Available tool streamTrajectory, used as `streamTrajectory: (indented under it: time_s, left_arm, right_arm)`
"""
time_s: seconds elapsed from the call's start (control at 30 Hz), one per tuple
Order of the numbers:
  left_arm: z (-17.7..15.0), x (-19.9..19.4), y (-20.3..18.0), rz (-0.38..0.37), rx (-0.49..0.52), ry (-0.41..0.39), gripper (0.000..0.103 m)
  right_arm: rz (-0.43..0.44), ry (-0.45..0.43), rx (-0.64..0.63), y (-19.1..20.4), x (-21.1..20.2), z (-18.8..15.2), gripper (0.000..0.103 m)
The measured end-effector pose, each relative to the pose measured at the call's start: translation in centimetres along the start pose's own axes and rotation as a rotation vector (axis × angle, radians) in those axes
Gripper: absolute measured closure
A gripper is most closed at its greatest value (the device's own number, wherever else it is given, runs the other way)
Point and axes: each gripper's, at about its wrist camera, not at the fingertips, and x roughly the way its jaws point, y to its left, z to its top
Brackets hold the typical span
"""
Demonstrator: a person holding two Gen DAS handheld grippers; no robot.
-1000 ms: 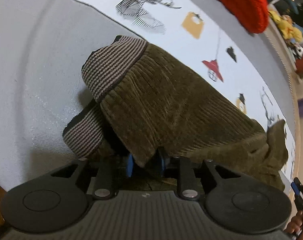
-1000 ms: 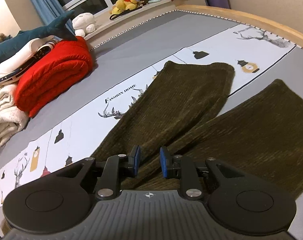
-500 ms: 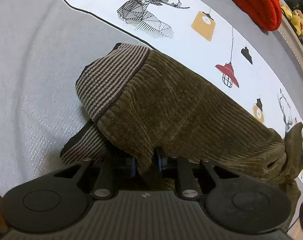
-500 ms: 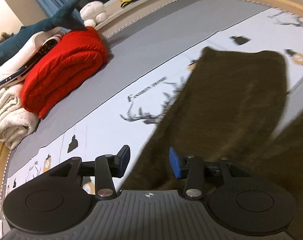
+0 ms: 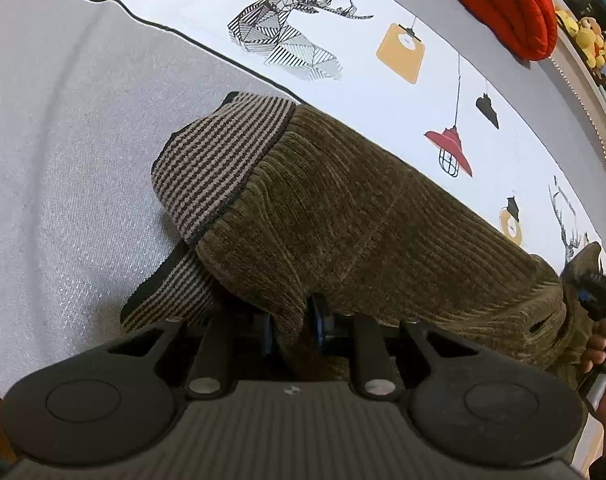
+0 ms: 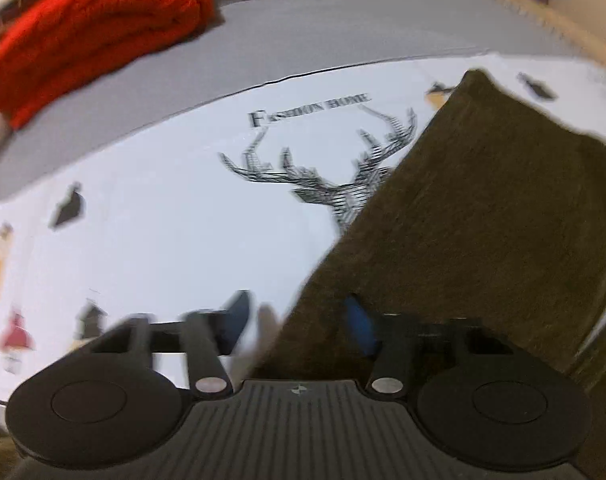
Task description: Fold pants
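Both claws show up. On the left, the left claw (image 5: 293, 326) pinches a fold of the green pants (image 5: 383, 232) between its blue pads, so it is squeezed tight on the cloth. The pants lie bunched up on the bed cover (image 5: 63, 140). Their stripy waistband (image 5: 219, 164) sticks up near the claw and rests on the gray part of the cover. A deer drawing (image 5: 287, 40) and a red lamp drawing (image 5: 449, 152) are on the white part behind the pants.

On the right, the right claw (image 6: 299, 324) has its blue pads spread apart with nothing between them yet. The edge of a pant leg (image 6: 483, 220) lies just under it, near the right pad. This leg lies flat across the white part of the cover and hides part of the deer. The picture is blurry. A red blanket (image 6: 95, 28) sits folded far back on the gray part.
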Motion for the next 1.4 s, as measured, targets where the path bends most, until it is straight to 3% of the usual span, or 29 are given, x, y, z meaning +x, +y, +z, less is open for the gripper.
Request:
streamTrajectory:
  time_s: [0.03, 0.07, 0.17, 0.27, 0.37, 0.43, 0.5, 0.63, 0.7, 0.8, 0.87, 0.9, 1.07, 1.13, 1.23, 1.33, 1.4]
  left_arm:
    - [0.0, -0.2, -0.1, -0.001, 0.003, -0.005, 0.083]
    - [0.0, -0.4, -0.2, -0.002, 0.008, -0.014, 0.084]
    - [-0.3, -1.4, -0.4, -0.024, 0.018, -0.042, 0.086]
    - [-0.9, -2.5, -0.2, -0.091, 0.009, -0.092, 0.087]
    - [-1.7, -3.9, 0.3, -0.168, 0.009, -0.15, 0.088]
    - [-2.4, -4.4, 0.6, -0.185, 0.008, -0.152, 0.089]
    - [-3.0, -4.6, 0.9, -0.17, 0.014, -0.144, 0.089]
    - [-3.8, -2.8, 1.9, -0.069, 0.023, -0.025, 0.089]
    - [-3.7, -2.2, 2.3, -0.056, 0.003, -0.003, 0.088]
    - [-3.2, -2.4, 2.6, -0.067, -0.037, -0.029, 0.083]
    - [-2.9, -2.5, 2.8, -0.057, -0.078, -0.043, 0.059]
    - [-2.7, -2.5, 2.9, -0.049, -0.098, -0.053, 0.055]
    - [-1.4, -2.5, 3.5, -0.032, -0.164, -0.073, 0.048]
    - [-1.0, -2.3, 3.8, -0.03, -0.193, -0.07, 0.048]
    - [-0.7, -2.1, 4.3, -0.012, -0.223, -0.072, 0.053]
    - [-0.5, -1.9, 3.7, 0.047, -0.167, -0.081, 0.077]
    - [-0.5, -2.1, 3.4, 0.054, -0.145, -0.097, 0.084]
  right_arm:
    - [-0.017, 0.001, 0.001, -0.5, -0.2, -0.1, 0.092]
    - [-0.007, 0.002, 0.03, -1.4, -0.6, 0.0, 0.094]
    - [0.046, -0.018, 0.171, -5.0, -3.5, 0.7, 0.095]
    - [0.122, -0.113, 0.255, -8.7, -8.8, 0.8, 0.096]
    - [0.177, -0.221, 0.257, -12.3, -14.5, -1.3, 0.096]
    - [0.211, -0.236, 0.29, -15.2, -17.1, -3.9, 0.096]
    - [0.227, -0.177, 0.31, -17.7, -17.8, -7.0, 0.096]
    - [0.175, 0.216, 0.208, -20.5, -14.6, -12.4, 0.092]
    - [0.192, 0.27, 0.145, -21.2, -14.5, -13.6, 0.089]
    - [0.167, 0.161, 0.036, -21.5, -16.4, -13.4, 0.085]
    - [0.155, 0.118, 0.043, -21.9, -17.1, -12.9, 0.082]
    - [0.156, 0.102, 0.064, -22.1, -17.3, -12.7, 0.081]
    - [0.111, -0.024, 0.133, -22.3, -16.9, -10.7, 0.072]
    - [0.091, -0.069, 0.153, -22.5, -16.3, -9.3, 0.065]
    - [0.066, -0.117, 0.178, -22.3, -15.5, -8.2, 0.064]
    - [0.026, -0.151, 0.185, -21.9, -14.8, -7.4, 0.064]
    - [-0.005, -0.172, 0.166, -21.4, -14.4, -6.8, 0.064]
